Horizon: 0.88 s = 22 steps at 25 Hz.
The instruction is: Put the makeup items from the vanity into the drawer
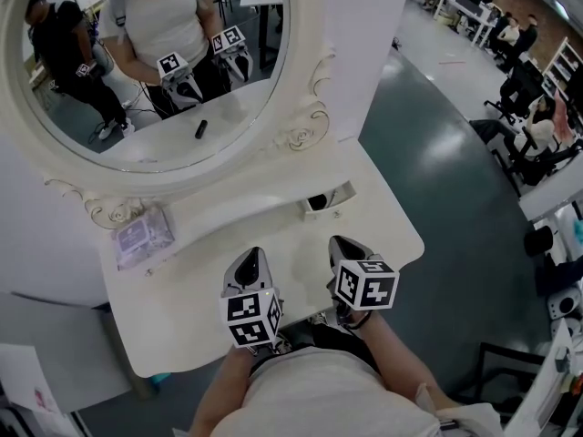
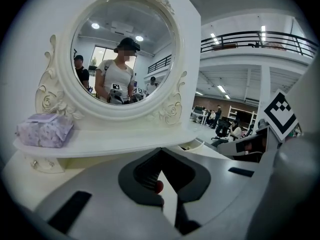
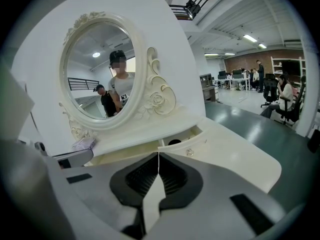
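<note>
A white vanity (image 1: 273, 271) with an oval mirror carries a purple patterned pouch (image 1: 141, 235) on the shelf's left end; the pouch also shows in the left gripper view (image 2: 45, 129). At the shelf's right a small drawer (image 1: 330, 198) stands open with a dark round thing (image 3: 174, 142) inside. My left gripper (image 1: 253, 255) hovers over the tabletop's near edge, its tips meeting (image 2: 160, 151); a tiny red spot sits between its pads, and I cannot tell what it is. My right gripper (image 1: 342, 242) hangs beside it, shut and empty (image 3: 159, 155).
The mirror (image 1: 155, 53) reflects the person, both grippers and a small dark item. Bare white tabletop (image 1: 392, 235) lies right of the grippers. Beyond the vanity's right edge is grey floor (image 1: 437, 153), with desks, chairs and seated people further off.
</note>
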Motion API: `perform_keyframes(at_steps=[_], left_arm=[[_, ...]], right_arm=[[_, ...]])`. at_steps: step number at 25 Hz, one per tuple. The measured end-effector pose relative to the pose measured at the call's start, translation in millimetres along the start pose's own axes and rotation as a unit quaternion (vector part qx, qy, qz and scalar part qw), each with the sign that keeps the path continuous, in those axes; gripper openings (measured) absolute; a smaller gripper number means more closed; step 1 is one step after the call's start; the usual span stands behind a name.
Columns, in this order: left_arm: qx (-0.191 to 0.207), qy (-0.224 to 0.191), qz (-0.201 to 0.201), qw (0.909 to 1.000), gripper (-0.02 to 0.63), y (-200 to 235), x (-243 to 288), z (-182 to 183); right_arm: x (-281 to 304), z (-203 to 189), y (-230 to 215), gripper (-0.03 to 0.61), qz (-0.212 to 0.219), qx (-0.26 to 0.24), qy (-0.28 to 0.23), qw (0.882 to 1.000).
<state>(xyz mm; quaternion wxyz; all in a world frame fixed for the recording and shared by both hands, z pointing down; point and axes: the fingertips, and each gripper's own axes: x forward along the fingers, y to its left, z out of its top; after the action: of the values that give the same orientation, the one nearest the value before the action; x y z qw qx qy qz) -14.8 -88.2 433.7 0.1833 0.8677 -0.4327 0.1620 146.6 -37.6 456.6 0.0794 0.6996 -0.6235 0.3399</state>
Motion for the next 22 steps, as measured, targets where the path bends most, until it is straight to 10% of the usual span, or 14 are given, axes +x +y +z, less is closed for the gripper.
perform_keyframes(at_steps=[22], left_arm=[[-0.068, 0.023, 0.112, 0.9912, 0.003, 61, -39, -42]], right_arm=[[21, -41, 39, 0.021, 0.066, -0.040, 0.072, 0.994]])
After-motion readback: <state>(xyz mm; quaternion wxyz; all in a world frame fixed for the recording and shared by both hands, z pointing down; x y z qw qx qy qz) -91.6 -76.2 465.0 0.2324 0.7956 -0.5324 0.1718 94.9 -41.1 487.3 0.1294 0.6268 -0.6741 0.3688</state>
